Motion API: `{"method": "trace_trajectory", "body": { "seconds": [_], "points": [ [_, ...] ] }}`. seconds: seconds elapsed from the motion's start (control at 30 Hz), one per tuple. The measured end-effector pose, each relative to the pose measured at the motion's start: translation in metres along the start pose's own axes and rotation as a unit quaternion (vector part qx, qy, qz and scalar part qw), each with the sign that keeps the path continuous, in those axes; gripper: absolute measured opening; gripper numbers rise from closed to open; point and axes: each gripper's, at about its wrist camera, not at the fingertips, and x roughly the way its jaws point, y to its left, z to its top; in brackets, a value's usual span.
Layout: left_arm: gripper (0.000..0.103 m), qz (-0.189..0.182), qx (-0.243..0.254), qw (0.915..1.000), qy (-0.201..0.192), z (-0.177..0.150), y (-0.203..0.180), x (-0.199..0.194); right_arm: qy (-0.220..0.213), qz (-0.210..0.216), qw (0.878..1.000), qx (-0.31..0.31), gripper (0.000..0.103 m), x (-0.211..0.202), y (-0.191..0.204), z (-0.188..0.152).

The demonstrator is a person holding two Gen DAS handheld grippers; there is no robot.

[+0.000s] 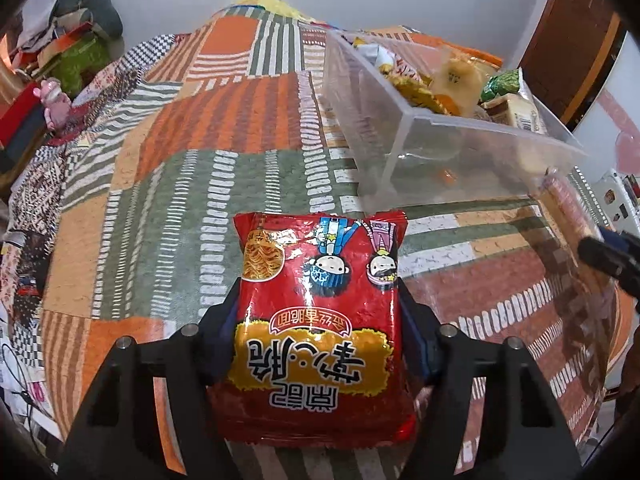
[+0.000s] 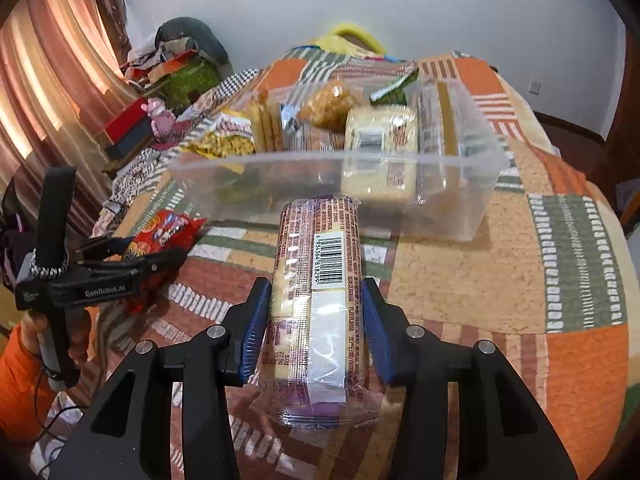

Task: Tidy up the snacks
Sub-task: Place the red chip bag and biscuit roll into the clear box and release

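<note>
My left gripper (image 1: 320, 300) is shut on a red noodle snack bag (image 1: 320, 320) and holds it above the patterned tablecloth, short of the clear plastic bin (image 1: 440, 148). My right gripper (image 2: 316, 312) is shut on a clear-wrapped cracker pack (image 2: 320, 300) with a barcode, just in front of the bin (image 2: 320, 184). The bin holds several snack packs in its far half (image 2: 380, 140). The left gripper with the red bag also shows in the right wrist view (image 2: 152, 248). The cracker pack shows at the right edge of the left wrist view (image 1: 568, 216).
The table wears an orange, green and white patchwork cloth (image 2: 540, 260). A pink toy figure (image 2: 160, 116) and a pile of boxes and clutter (image 1: 60, 52) lie beyond the table's left side. A curtain (image 2: 48, 80) hangs at the left.
</note>
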Motion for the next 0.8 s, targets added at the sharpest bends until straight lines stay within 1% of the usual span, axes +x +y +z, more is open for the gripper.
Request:
{"method": "trace_trajectory", "body": {
  "seconds": [0.17, 0.33, 0.47, 0.63, 0.8],
  "points": [
    [0.067, -0.009, -0.010, 0.9995, -0.030, 0.000, 0.001, -0.032, -0.022, -0.001, 1.000, -0.001, 0.042, -0.015, -0.001, 0.004],
    [0.067, -0.013, -0.016, 0.9971, -0.073, 0.017, -0.001, -0.066, -0.047, -0.006, 0.999, -0.003, 0.042, -0.028, -0.003, 0.013],
    [0.067, -0.016, -0.008, 0.9946, -0.102, 0.036, -0.010, -0.081, -0.066, -0.015, 0.998, -0.001, 0.042, -0.032, -0.006, 0.026],
    [0.067, -0.024, -0.003, 0.9919, -0.125, 0.067, -0.019, -0.083, -0.091, -0.026, 0.995, 0.005, 0.042, -0.035, -0.014, 0.046],
    [0.067, -0.018, -0.001, 0.9912, -0.131, 0.097, -0.031, -0.068, -0.108, -0.030, 0.994, 0.005, 0.042, -0.032, -0.016, 0.066]
  ]
}}
